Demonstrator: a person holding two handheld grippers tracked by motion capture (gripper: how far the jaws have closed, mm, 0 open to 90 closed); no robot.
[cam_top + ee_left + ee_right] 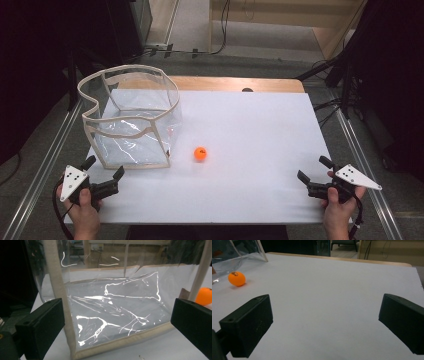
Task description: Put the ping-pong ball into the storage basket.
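A clear plastic bag [131, 120] with beige trim stands open-topped on the left of the white table [250, 120]. An orange ball [200, 153] lies on the table just right of the bag's near corner. My left gripper [104, 169] rests open near the front left corner, pointing at the bag's near wall [112, 312]; the orange ball [204, 296] peeks past the bag's edge. My right gripper [313, 171] is open at the front right, nothing between its jaws; the ball [236, 278] sits far off to its left beside the bag [237, 252].
A wooden strip [225, 84] runs along the table's far edge. Metal rails [362, 160] flank both sides of the table. Dark equipment and cables [350, 75] stand to the far right.
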